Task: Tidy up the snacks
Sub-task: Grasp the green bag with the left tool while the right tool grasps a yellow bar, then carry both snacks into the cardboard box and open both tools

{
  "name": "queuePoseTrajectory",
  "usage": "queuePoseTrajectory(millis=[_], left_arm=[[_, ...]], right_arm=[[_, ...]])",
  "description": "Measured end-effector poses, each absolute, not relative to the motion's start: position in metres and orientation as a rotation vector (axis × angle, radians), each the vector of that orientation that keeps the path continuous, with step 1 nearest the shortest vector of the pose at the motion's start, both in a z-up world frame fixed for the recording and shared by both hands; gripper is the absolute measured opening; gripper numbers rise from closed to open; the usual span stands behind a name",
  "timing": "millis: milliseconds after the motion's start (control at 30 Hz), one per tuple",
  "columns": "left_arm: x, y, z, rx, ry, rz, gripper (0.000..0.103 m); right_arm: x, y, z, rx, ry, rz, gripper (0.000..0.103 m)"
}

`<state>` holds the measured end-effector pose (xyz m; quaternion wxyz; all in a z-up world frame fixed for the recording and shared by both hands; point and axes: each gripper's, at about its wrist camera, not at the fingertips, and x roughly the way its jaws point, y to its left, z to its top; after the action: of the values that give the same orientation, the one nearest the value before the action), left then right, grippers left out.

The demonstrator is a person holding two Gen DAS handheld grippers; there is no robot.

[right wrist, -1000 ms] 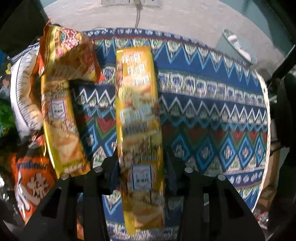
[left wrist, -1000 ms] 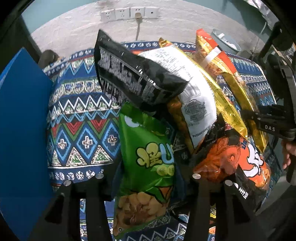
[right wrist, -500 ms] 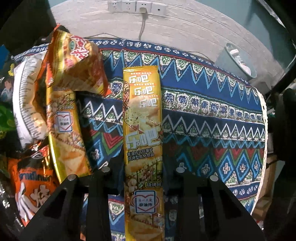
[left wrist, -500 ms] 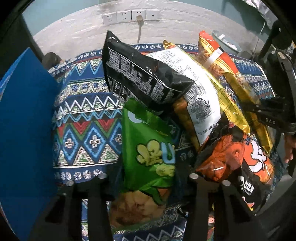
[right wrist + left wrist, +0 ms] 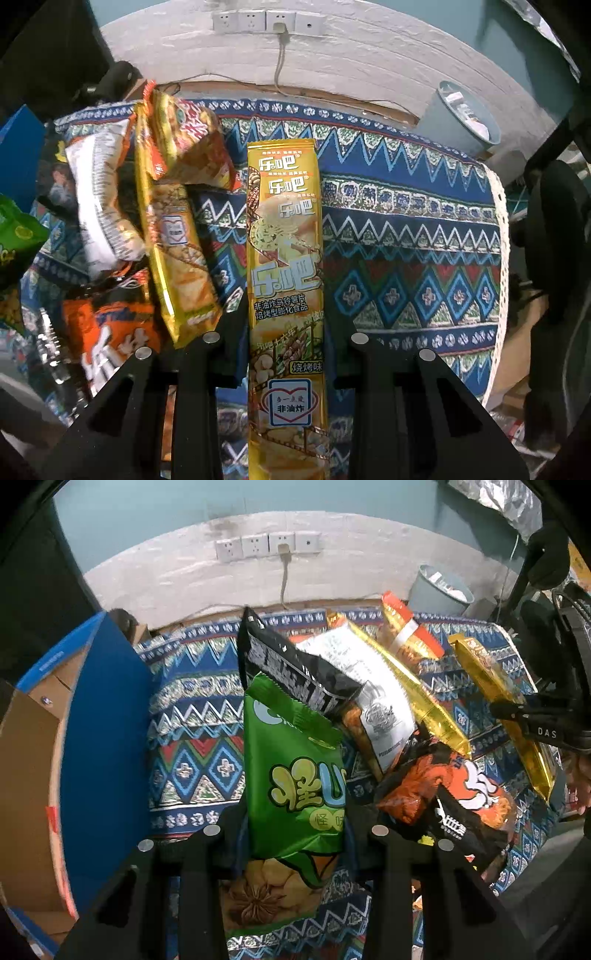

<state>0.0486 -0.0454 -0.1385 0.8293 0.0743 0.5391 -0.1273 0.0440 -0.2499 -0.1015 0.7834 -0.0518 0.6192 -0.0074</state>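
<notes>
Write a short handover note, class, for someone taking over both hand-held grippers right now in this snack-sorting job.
Left hand-held gripper: shut on the green snack bag, held above the patterned cloth.
Right hand-held gripper: shut on the long yellow chip pack.
Open blue carton stands to the left; nothing shows inside it from here.
Left to sort: black bag, white bag, orange bag, second yellow pack and small orange packet, piled together on the cloth.

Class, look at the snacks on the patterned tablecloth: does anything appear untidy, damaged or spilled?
Untidy only: the black crinkled packet, white-backed packet and orange-and-black bag lie overlapped in a loose heap beside the long gold packet. Nothing looks torn or spilled.
</notes>
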Motion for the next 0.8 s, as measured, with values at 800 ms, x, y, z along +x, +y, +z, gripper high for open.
queuePoseTrajectory(millis=[800], left_arm=[[0.013, -0.043, -0.071, 0.244, 0.960, -0.246, 0.039]], right_arm=[[0.030, -0.187, -0.021, -0.094, 1.205, 0.168, 0.029]])
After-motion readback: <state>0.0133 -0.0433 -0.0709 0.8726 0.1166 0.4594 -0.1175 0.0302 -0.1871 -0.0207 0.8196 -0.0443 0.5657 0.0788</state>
